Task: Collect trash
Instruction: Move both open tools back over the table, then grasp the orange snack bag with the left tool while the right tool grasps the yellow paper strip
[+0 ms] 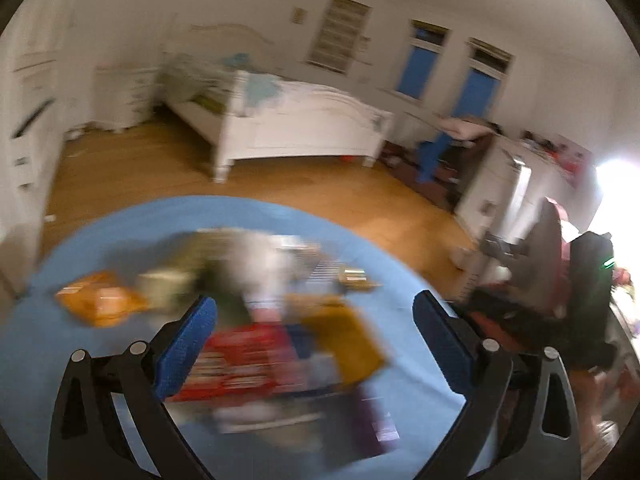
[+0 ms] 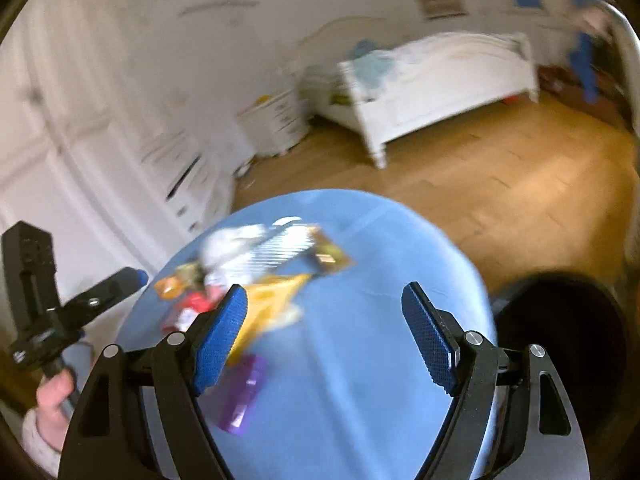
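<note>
The counter [image 2: 360,360] is round with a blue cover, and the trash [image 1: 256,320] lies on it as one loose heap. In the right wrist view the heap sits toward the far left part of the counter, and the near right part is bare. Both views are blurred, so I cannot name each piece surely.

The left tongs [image 1: 316,344] are spread wide and nothing is between the pads. They hover over the heap: a red packet [image 1: 240,360] and a mustard piece [image 1: 348,340] show directly ahead, between the two fingers, and an orange wrapper [image 1: 100,300] lies further to the left, near the left edge of the counter. A purple wrapper [image 2: 244,392] lies alone at the near side of the heap, closest to the near edge; its long axis runs roughly from near to far.

The right tongs [image 2: 326,340] are also spread and empty. From them the heap lies ahead and to the left; a yellow piece [image 2: 272,300] is just past the left finger.

I judge that the left tongs are nearer to the main heap, and the purple wrapper is the nearest piece for the right tongs. No bin is clearly seen; a dark round shape [image 2: 560,340] is beside the right edge of the counter, but I cannot tell what it is.
</note>
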Tool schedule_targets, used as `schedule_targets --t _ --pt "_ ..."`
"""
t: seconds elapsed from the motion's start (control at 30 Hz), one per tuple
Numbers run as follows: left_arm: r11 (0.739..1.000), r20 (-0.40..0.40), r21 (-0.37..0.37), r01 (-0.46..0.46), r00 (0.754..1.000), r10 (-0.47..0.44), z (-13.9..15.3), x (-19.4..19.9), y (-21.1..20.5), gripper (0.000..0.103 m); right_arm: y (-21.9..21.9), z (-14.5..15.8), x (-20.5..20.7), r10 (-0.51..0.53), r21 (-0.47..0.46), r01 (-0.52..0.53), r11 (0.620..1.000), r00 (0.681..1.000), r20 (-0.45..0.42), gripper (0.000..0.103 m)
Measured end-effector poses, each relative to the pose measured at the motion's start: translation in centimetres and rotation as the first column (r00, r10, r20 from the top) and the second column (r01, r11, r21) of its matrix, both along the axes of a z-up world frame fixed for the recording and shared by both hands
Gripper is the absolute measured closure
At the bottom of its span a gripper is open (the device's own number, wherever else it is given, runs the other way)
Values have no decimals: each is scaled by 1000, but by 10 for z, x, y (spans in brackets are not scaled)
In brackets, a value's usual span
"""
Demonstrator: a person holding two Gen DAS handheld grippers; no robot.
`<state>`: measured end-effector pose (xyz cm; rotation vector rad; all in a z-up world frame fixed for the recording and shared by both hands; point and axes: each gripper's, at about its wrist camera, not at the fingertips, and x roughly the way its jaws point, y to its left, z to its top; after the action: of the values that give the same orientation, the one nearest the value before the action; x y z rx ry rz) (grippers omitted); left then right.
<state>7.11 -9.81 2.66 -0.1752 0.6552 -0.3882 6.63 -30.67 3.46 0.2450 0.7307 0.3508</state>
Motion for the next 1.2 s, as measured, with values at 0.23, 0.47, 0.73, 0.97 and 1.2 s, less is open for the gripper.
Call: schedule_targets --t 0.23,0.47,0.73,0.97,1.2 --pt "968 -68 209 -141 985 159 -33 30 84 5 103 34 51 252 16 -252 968 964 -88 24" --pt "940 -120 339 -43 989 89 -52 71 91 5 184 38 133 285 -52 -308 950 923 -257 24" --pt "944 -192 328 32 981 34 -68 86 105 6 208 -27 233 102 -195 -251 948 822 -560 24" --pt "961 -234 266 79 972 -16 -73 89 108 41 229 -50 248 102 -196 -265 944 801 -590 46" --pt "982 -234 176 72 972 -29 -71 87 124 75 250 -41 233 200 -155 -326 933 825 -529 91"
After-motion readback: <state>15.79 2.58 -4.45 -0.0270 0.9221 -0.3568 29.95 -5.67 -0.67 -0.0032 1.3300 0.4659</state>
